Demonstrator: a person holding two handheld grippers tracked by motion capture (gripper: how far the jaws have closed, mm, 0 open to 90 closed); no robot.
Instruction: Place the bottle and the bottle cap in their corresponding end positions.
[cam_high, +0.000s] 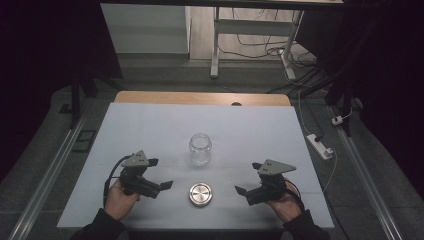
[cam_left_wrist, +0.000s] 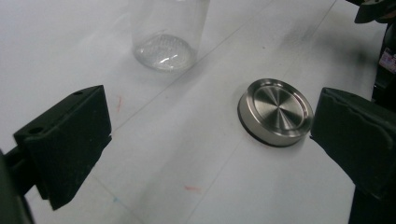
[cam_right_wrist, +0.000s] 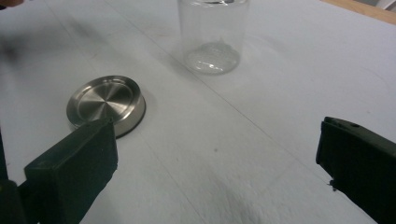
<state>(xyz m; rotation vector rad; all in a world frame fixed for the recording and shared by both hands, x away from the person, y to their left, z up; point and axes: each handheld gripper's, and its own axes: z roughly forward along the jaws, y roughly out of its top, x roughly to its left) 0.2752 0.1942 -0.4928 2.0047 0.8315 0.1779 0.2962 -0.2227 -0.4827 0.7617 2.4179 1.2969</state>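
1. The left tongs (cam_high: 159, 174) are spread wide, holding and touching nothing, just left of the lid.
2. The right tongs (cam_high: 246, 177) are also spread wide and empty, to the right of the lid.
3. One round steel lid (cam_high: 200, 194) lies flat on the white tabletop (cam_high: 150, 125), between the two tongs.
4. One clear glass jar (cam_high: 200, 149) stands upright just beyond the lid, uncapped.
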